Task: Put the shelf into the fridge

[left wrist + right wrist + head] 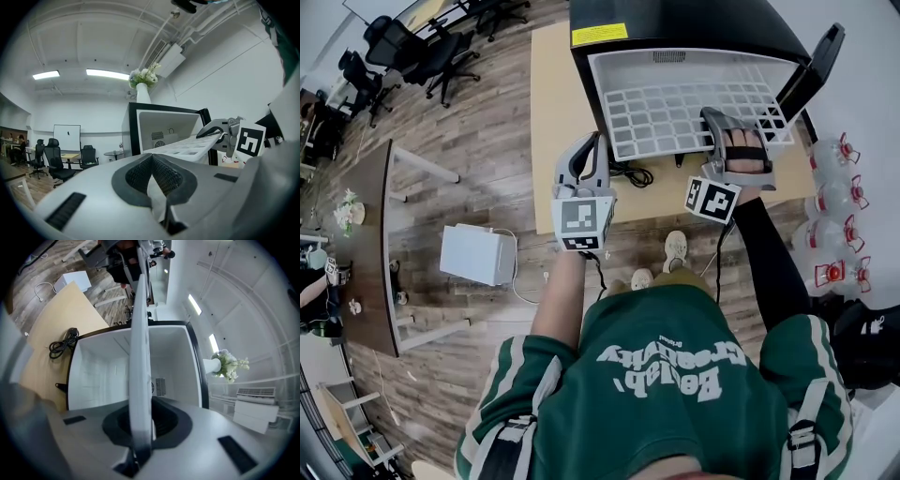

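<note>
The right gripper [720, 127] clamps the white plastic grid shelf [675, 108] flat, ready to slide into the open black fridge [675, 23]; the left gripper [592, 155] hangs beside, jaws together.

White grid shelf [675, 117], black fridge [703, 19], yellow label [600, 35], green white-striped shirt [675, 417]

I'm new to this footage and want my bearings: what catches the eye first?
A white grid shelf sticks partway out of the open black fridge at the top of the head view, clamped at its near edge by the right gripper. The left gripper hangs beside it, fingers shut on nothing. White flowers top the fridge.
</note>
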`<state>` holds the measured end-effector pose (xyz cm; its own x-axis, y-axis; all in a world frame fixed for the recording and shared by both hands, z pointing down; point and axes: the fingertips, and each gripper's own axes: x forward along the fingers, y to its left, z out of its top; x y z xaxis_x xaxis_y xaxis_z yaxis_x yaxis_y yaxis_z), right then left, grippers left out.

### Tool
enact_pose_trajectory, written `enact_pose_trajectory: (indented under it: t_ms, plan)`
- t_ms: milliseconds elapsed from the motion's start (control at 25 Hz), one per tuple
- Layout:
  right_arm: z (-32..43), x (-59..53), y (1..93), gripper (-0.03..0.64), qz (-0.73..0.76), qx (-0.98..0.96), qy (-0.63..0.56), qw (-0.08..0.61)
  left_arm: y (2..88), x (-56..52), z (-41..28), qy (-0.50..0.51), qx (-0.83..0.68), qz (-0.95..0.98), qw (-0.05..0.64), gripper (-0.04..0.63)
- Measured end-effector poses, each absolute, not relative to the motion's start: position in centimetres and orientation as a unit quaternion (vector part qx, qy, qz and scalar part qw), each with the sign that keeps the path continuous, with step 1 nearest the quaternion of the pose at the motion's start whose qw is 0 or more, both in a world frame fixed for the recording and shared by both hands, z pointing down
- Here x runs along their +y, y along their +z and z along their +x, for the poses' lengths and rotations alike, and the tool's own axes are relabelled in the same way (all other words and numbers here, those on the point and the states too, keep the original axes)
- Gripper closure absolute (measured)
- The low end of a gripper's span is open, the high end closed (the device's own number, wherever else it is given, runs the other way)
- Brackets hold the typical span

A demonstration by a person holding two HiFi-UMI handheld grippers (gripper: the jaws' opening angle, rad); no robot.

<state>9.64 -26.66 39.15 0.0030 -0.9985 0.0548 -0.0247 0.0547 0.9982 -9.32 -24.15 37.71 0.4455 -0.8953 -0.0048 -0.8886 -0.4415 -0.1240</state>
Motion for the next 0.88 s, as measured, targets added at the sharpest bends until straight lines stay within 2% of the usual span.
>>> enact_pose_trajectory:
  t_ms: [880]
  plan:
    - [9.4,-29.1,39.5,0.581,0.510,-0.515,-0.456,0.517,38.1,-24.2,-10.3,-0.037,0.534,-0.843,0.051,0.601]
